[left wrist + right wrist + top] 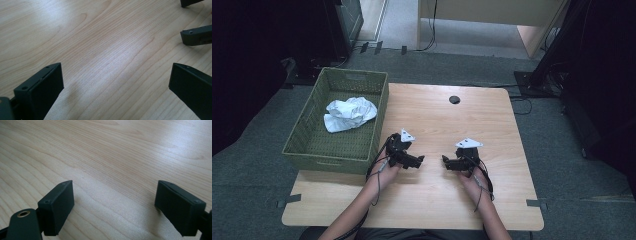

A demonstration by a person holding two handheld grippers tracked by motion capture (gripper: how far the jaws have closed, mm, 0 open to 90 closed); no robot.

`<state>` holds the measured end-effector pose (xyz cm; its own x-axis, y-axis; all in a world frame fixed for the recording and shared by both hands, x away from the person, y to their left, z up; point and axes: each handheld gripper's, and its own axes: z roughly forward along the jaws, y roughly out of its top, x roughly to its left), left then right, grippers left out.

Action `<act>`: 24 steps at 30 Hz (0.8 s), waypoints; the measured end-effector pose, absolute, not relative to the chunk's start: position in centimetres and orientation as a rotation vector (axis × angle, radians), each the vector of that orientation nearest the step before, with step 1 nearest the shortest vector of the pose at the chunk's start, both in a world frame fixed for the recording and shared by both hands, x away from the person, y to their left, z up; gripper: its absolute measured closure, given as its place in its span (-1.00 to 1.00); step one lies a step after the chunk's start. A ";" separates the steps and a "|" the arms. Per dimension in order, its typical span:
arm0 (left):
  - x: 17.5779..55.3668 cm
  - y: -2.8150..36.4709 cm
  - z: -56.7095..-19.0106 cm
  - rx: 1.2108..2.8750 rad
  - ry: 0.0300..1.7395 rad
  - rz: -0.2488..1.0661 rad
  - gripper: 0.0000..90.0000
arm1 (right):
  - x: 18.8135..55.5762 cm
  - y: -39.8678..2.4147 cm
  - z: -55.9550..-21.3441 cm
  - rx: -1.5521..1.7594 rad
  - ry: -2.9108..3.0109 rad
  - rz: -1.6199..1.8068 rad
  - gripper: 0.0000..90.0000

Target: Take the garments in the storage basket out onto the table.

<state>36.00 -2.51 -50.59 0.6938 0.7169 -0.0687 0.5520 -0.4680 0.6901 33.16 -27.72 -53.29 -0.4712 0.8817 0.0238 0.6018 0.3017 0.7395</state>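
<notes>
Both grippers rest low over the wooden table (437,115), near its middle, facing each other. My left gripper (418,161) is open, its two black jaws standing wide apart over bare wood in the left gripper view (116,80). My right gripper (446,161) is open too, with nothing between its jaws in the right gripper view (114,200). The right gripper's jaw tips (196,35) show at the upper right of the left gripper view. A crumpled white cloth (349,113) lies inside the green woven basket (307,135) at the table's left edge.
A small black round hole (454,99) sits near the table's far edge. Grey carpet surrounds the table, with dark furniture and cables beyond it. The person's forearms come in from the bottom edge.
</notes>
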 end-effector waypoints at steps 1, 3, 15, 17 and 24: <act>36.0 -2.6 -50.6 2.186 0.975 0.297 -1.00 | 33.2 -27.7 -53.3 1.327 2.187 0.986 -0.65; 36.0 -2.6 -50.5 2.188 0.983 0.302 -1.00 | 33.2 -27.7 -53.3 1.327 2.187 0.986 -0.65; 36.1 -2.3 -49.9 2.191 1.007 0.299 -0.74 | 33.2 -27.7 -53.3 1.327 2.187 0.986 -0.65; 36.1 -2.2 -49.8 2.189 1.010 0.295 -0.74 | 33.2 -27.7 -53.3 1.327 2.187 0.986 -0.65; 36.0 -2.1 -49.4 2.197 1.023 0.278 -0.74 | 33.2 -27.7 -53.3 1.327 2.187 0.986 -0.65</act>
